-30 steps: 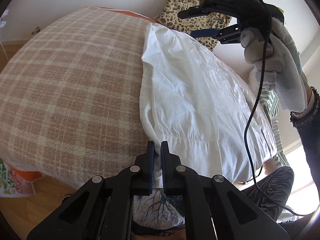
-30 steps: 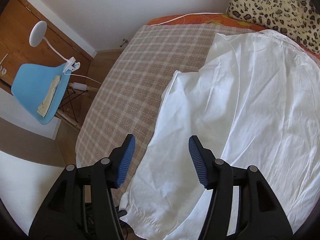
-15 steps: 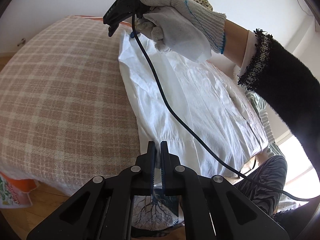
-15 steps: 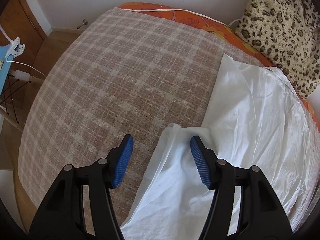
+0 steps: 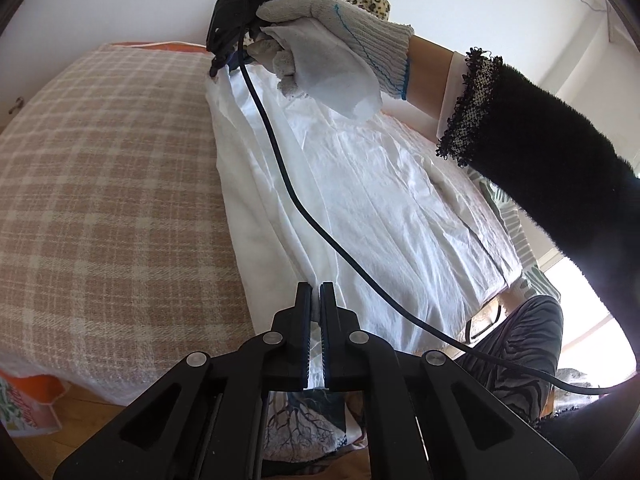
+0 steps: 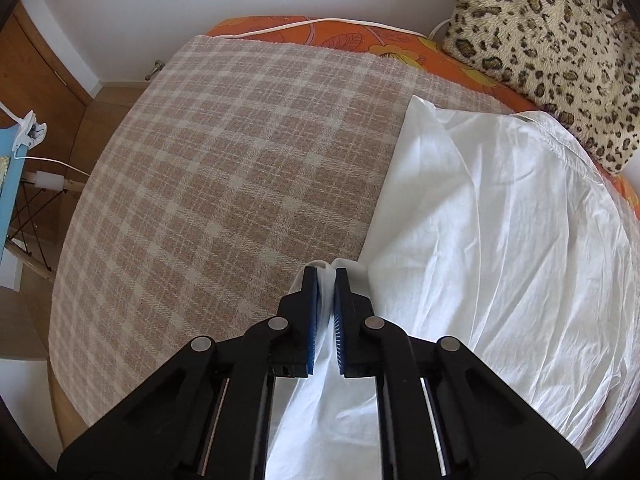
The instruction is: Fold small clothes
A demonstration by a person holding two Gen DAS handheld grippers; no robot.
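A white garment [image 5: 380, 184] lies spread on the right half of a plaid blanket [image 5: 100, 180]. My left gripper [image 5: 315, 292] is shut on the garment's near edge, with white cloth pinched between its pads. At the far left corner of the garment is my right gripper [image 5: 218, 68], held by a gloved hand [image 5: 328, 40] and pointing steeply down. In the right wrist view the right gripper [image 6: 326, 276] has its jaws closing on a bunched fold of the garment [image 6: 500, 240], and the blue pads press on the cloth.
A leopard-print cushion [image 6: 552, 40] sits at the far right on an orange sheet [image 6: 320, 36]. A black cable [image 5: 280, 168] trails from the right gripper across the garment. The plaid blanket [image 6: 240, 160] is bare on the left. A blue chair [image 6: 8, 184] stands beyond the bed's left side.
The right gripper came down to the garment's far left corner and closed on a fold of it. The left gripper kept its pinch and drew the near edge slightly up and over.
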